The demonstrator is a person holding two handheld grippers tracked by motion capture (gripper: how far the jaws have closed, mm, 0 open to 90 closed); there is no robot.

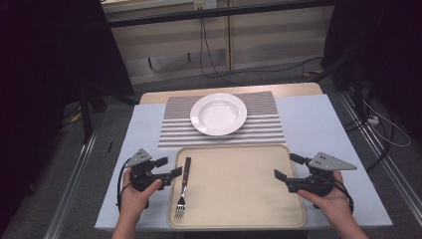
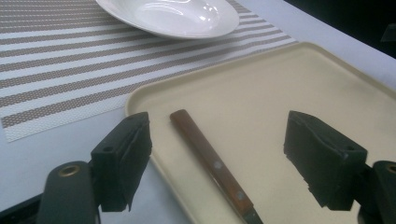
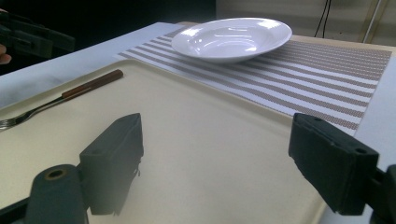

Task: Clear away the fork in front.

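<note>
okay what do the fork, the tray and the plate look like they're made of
Fork: shiny metal tines and neck, with a reddish-brown handle that looks like wood, pale rivets showing.
Tray: matte beige, probably plastic, with a moulded raised rim.
Plate: glossy white, likely ceramic, judging by the bright reflections.

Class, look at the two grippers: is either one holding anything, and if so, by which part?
Nothing is held. The left gripper is open beside the fork, which lies loose on the tray; the right gripper is open over the tray's right edge.
</note>
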